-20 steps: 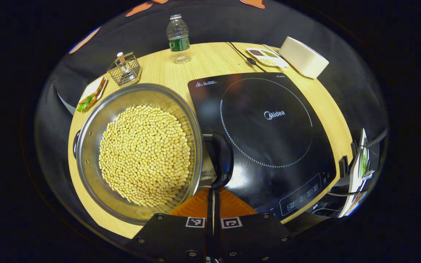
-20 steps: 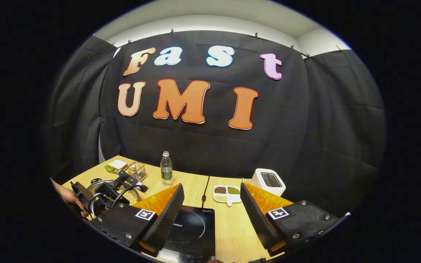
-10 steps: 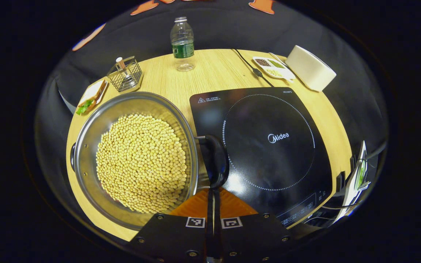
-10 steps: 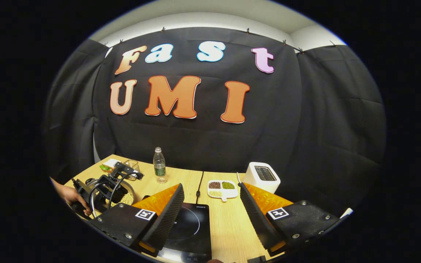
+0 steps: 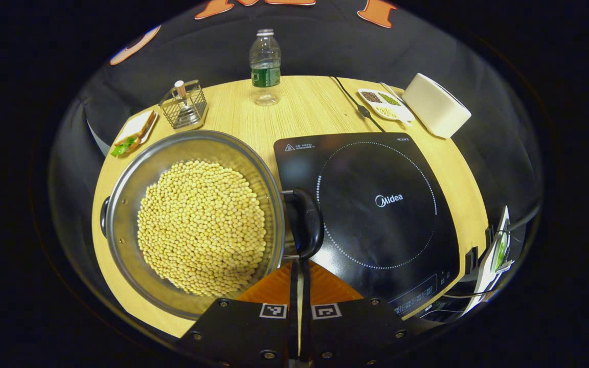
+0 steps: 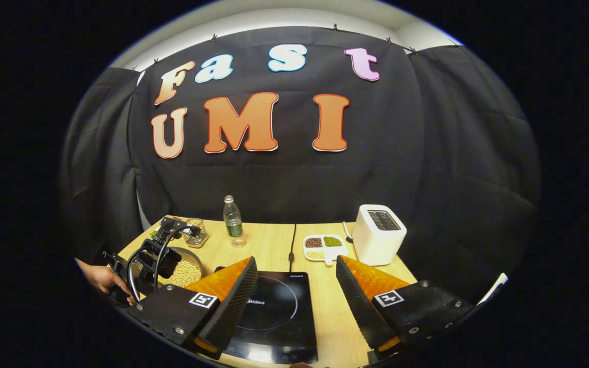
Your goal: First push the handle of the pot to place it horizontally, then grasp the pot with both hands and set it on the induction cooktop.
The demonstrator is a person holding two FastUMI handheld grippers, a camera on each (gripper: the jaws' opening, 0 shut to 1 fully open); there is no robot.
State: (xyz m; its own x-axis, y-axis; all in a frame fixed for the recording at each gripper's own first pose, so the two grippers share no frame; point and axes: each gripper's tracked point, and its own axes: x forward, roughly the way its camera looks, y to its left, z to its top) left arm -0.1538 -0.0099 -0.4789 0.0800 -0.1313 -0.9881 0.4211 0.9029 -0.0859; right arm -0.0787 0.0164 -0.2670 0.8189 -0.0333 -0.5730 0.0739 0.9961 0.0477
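Note:
A steel pot [image 5: 207, 136] full of yellow beans stands on the wooden table, left of the black induction cooktop [image 5: 376, 168]. Its black right handle [image 5: 304, 222] reaches over the cooktop's left edge, and a second black handle [image 5: 104, 216] shows on the pot's far left. My left gripper [image 5: 298, 263] is shut, its tips against the near end of the right handle. My right gripper [image 6: 294, 263] hangs open and holds nothing above the cooktop [image 6: 274, 312]. The right gripper view has the pot [image 6: 200, 263] at the left, with a hand [image 6: 103, 278] holding the other gripper beside it.
A water bottle [image 5: 265, 66], a wire caddy [image 5: 184, 105] and a plate with a sandwich [image 5: 133, 134] stand behind the pot. A white toaster [image 5: 435, 105], a divided dish of grains [image 5: 384, 99] and the cooktop's cord [image 5: 353, 99] lie at the back right.
My left gripper has stayed shut at the pot's right handle while its view tilted a little upward. My right gripper has swung so the cooktop lies more squarely between its fingers.

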